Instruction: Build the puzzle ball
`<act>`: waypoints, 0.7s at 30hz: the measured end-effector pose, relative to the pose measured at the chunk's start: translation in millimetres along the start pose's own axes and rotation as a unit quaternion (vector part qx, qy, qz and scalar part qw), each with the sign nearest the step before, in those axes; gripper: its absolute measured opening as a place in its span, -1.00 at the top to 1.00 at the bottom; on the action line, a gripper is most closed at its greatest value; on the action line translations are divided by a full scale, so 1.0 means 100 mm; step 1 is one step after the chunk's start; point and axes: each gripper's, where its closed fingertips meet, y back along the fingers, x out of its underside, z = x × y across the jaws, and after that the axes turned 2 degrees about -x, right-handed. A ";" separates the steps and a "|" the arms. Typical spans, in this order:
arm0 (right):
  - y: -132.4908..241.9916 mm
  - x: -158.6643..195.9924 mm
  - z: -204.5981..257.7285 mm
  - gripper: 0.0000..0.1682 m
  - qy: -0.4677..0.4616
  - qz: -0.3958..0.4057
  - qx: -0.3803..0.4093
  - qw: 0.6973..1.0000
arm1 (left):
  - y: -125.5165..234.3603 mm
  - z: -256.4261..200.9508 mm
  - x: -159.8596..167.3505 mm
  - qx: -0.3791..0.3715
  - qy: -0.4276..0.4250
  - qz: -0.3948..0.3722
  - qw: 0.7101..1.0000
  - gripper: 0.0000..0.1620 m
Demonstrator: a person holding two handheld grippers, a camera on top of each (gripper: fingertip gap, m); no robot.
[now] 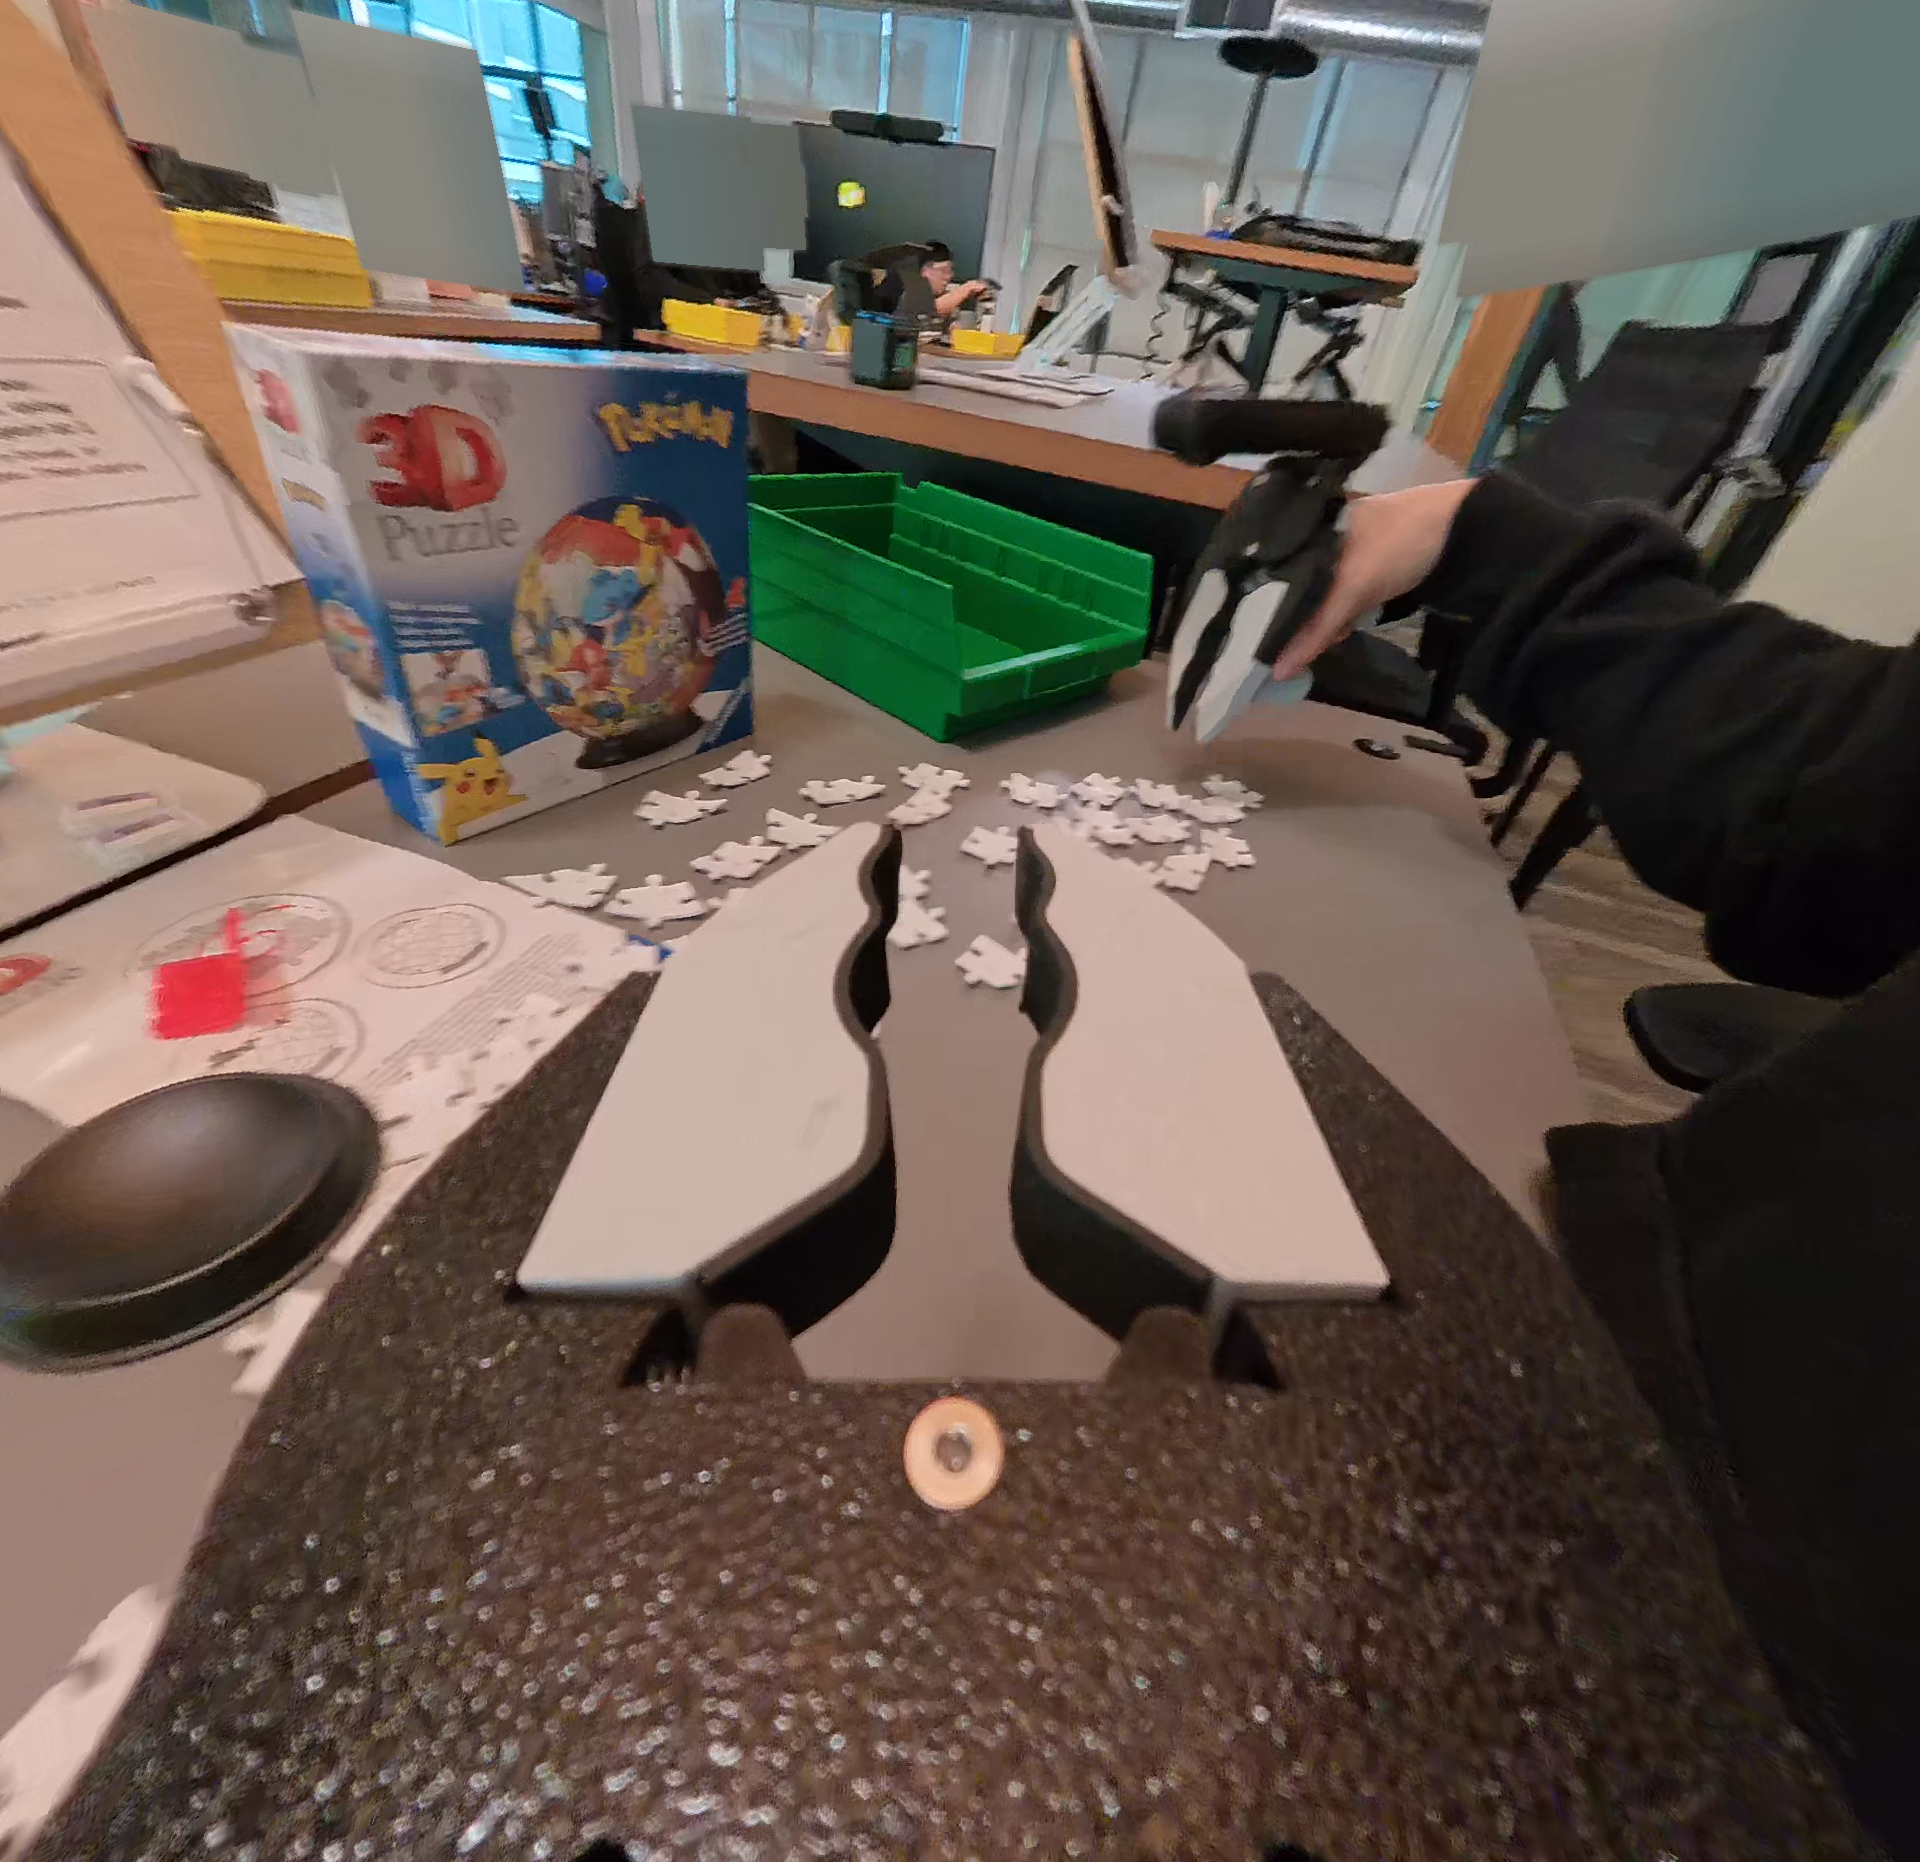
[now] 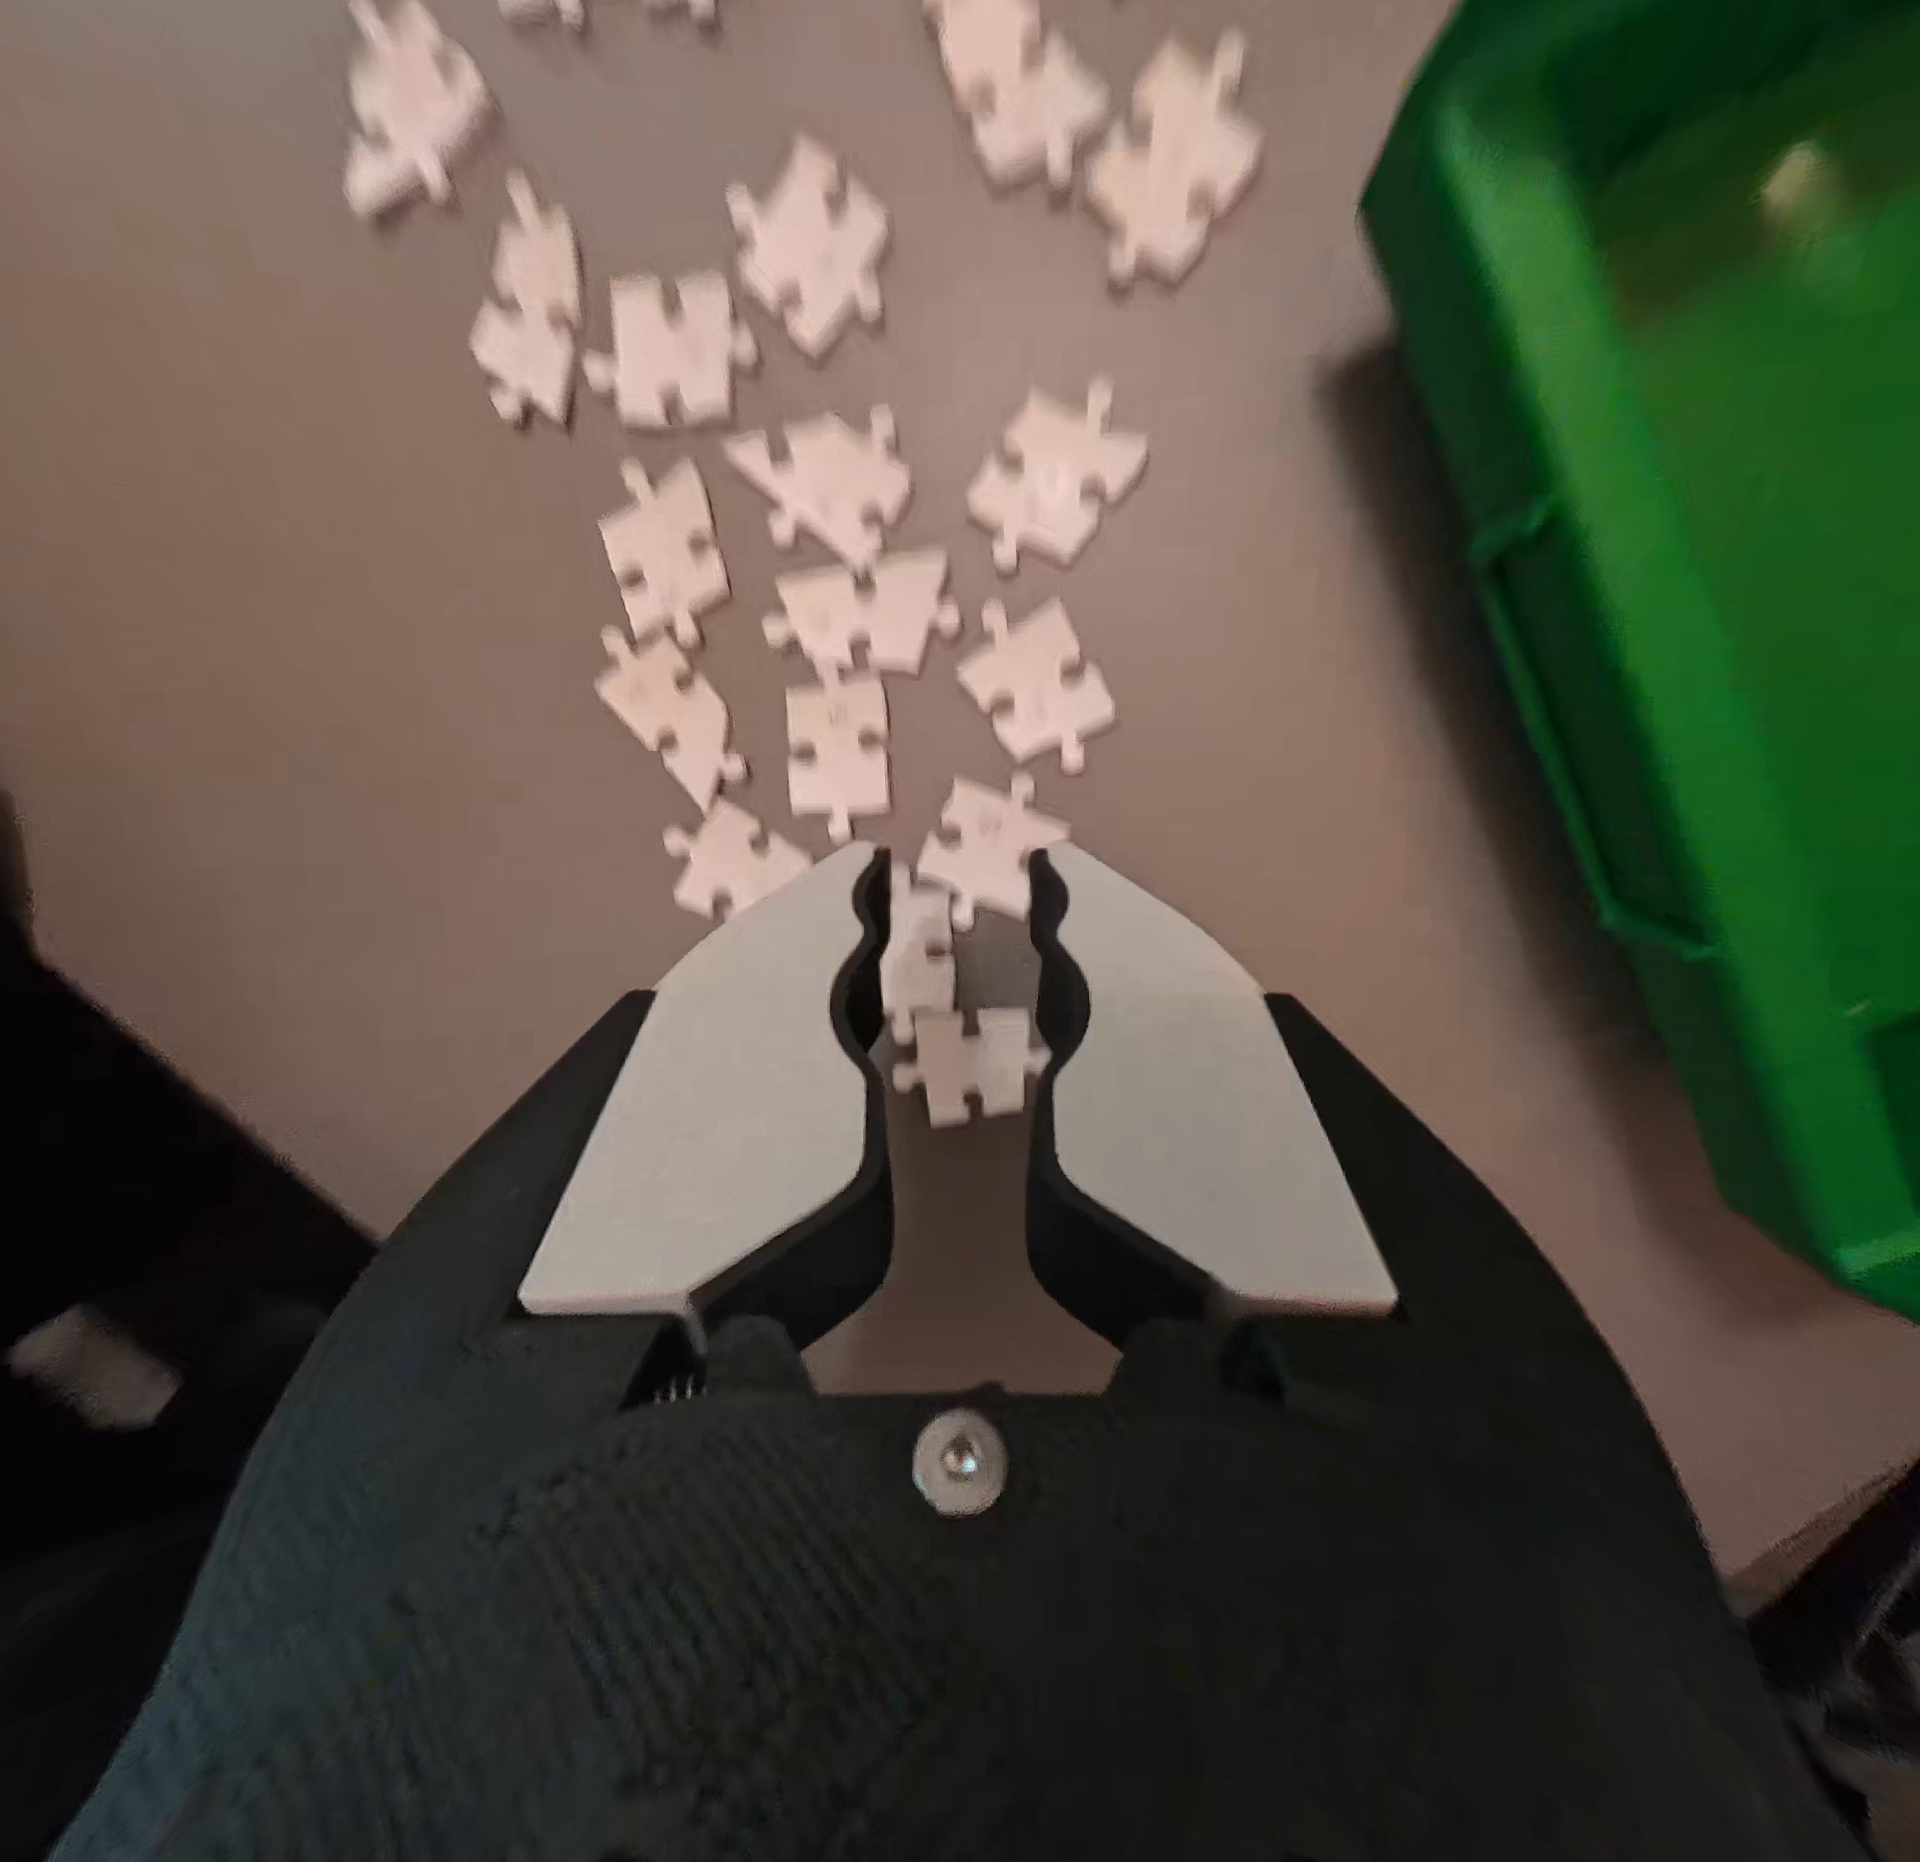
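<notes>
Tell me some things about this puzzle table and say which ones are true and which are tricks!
1. The puzzle pieces lie white side up on the table. True.
2. The green bin is full of puzzle pieces. False: the part of its inside that shows is bare.
3. The puzzle box stands upright beside the green bin. True.
4. The right gripper is squeezing a piece. False: it hangs above the pieces, jaws apart, holding nothing.
5. The left gripper is open and holds nothing. True.
6. The black round stand sits inside the green bin. False: it sits on the table to the left, near the instruction sheet.
</notes>
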 end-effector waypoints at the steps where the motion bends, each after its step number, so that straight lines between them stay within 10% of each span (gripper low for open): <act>1: 0.02 -0.15 0.05 0.64 0.016 -0.037 0.015 0.999 | 0.08 0.08 -0.03 -0.017 -0.007 0.003 1.000 0.74; 6: 0.04 -0.84 0.56 0.42 0.102 -0.210 0.053 0.971 | 0.85 0.83 -0.13 -0.189 -0.043 0.076 0.978 0.68; 11: -0.08 -1.24 1.07 0.33 0.127 -0.300 0.024 0.945 | 2.29 1.94 -0.14 -0.413 -0.021 0.251 0.875 0.67; 15: -0.26 -1.36 1.24 0.33 0.140 -0.304 0.006 0.942 | 3.17 2.52 0.25 -0.435 0.063 0.447 0.779 0.53; 21: -0.33 -1.41 1.40 0.33 0.144 -0.308 -0.024 0.940 | 3.49 2.78 0.95 -0.391 0.198 0.609 0.661 0.34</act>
